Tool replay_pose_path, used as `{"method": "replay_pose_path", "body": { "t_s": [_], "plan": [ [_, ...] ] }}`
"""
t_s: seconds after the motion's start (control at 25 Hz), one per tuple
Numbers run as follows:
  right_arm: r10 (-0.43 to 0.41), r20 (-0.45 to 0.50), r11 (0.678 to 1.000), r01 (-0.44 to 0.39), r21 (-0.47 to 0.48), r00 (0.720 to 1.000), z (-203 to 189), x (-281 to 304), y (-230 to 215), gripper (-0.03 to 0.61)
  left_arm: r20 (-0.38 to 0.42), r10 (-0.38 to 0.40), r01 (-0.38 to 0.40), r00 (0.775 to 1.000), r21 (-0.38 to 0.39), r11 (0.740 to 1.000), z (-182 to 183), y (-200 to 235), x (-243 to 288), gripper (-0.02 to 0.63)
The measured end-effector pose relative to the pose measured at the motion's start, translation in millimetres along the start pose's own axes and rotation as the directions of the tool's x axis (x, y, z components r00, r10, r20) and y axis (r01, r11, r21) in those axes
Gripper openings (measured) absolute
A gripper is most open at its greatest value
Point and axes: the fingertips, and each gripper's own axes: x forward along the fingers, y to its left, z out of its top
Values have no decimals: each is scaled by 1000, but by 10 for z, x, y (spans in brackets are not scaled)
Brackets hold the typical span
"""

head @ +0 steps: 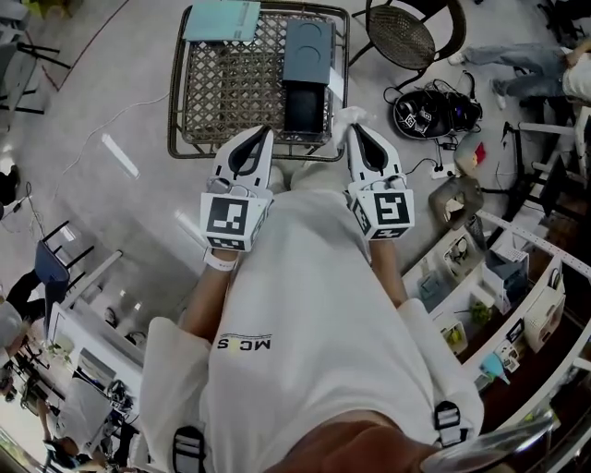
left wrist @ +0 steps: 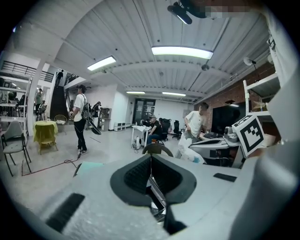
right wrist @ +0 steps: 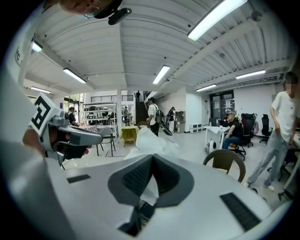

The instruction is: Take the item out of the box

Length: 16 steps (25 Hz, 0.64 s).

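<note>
A dark open box (head: 306,103) stands on the wicker table (head: 222,92), with a dark slate lid-like piece (head: 309,48) just behind it. My right gripper (head: 355,131) is held up near the person's chest, shut on a white crumpled bag (head: 348,116). In the right gripper view the white bag (right wrist: 149,139) sticks out past the closed jaws (right wrist: 153,157). My left gripper (head: 260,132) is level with it on the left. Its jaws (left wrist: 151,157) are closed with nothing between them. The box's inside is too dark to see.
A flat teal panel (head: 222,20) lies on the table's far left corner. A round-backed chair (head: 406,35) stands right of the table, with black gear and cables (head: 432,113) on the floor. White shelves (head: 503,277) run along the right. Several people stand or sit in the room.
</note>
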Motion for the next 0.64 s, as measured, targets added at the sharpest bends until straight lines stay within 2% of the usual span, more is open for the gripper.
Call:
{"method": "replay_pose_path", "body": {
  "t_s": [0.64],
  "plan": [
    [-1,-4,1000,1,20,1000,-35,-42,-71,15,-5,0,0,1000,-1,1000,-24,-64,-12,28]
  ]
}}
